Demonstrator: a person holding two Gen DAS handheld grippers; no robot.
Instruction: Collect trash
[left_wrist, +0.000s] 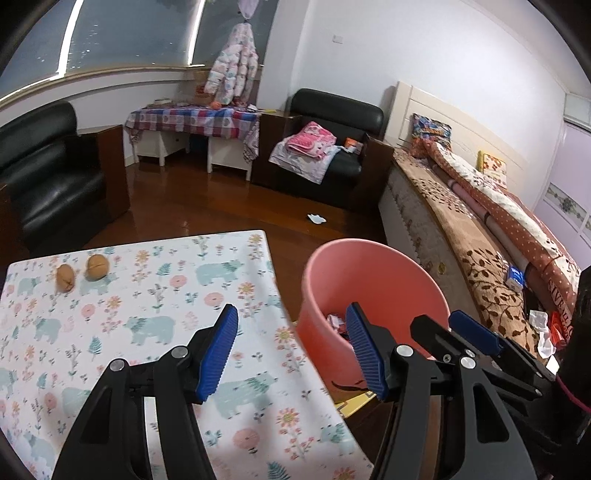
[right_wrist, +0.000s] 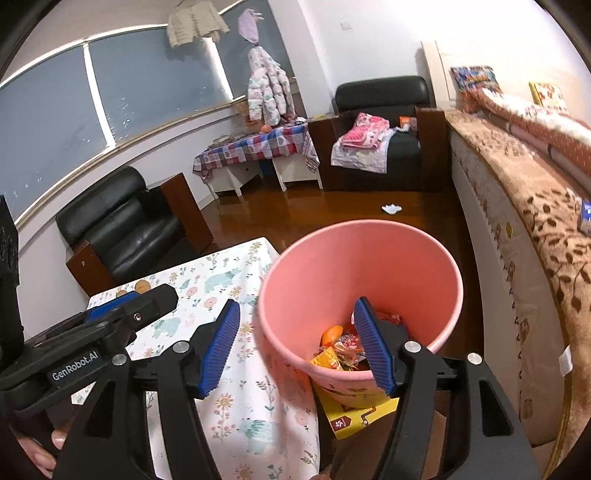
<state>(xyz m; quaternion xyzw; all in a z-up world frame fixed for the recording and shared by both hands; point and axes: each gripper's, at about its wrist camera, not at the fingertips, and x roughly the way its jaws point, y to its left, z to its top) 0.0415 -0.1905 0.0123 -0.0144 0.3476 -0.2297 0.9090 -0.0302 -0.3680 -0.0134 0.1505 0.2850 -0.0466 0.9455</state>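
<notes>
The pink bin (right_wrist: 360, 280) stands upright on the floor just right of the counter (left_wrist: 155, 295), its mouth facing up, with wrappers and orange peel (right_wrist: 341, 349) in the bottom. The right gripper (right_wrist: 297, 347) hangs over the bin's near rim, jaws spread and empty. The left gripper (left_wrist: 291, 350) is also spread wide, holding nothing. Two brown round pieces (left_wrist: 83, 273) lie side by side at the counter's far left.

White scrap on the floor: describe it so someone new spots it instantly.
Start at the black armchair piled with pink blankets, left of the bed. On the bare wooden floor in front of it lies the white scrap, small and crumpled. It is the only loose thing on the floor, beyond the pink bin.
</notes>
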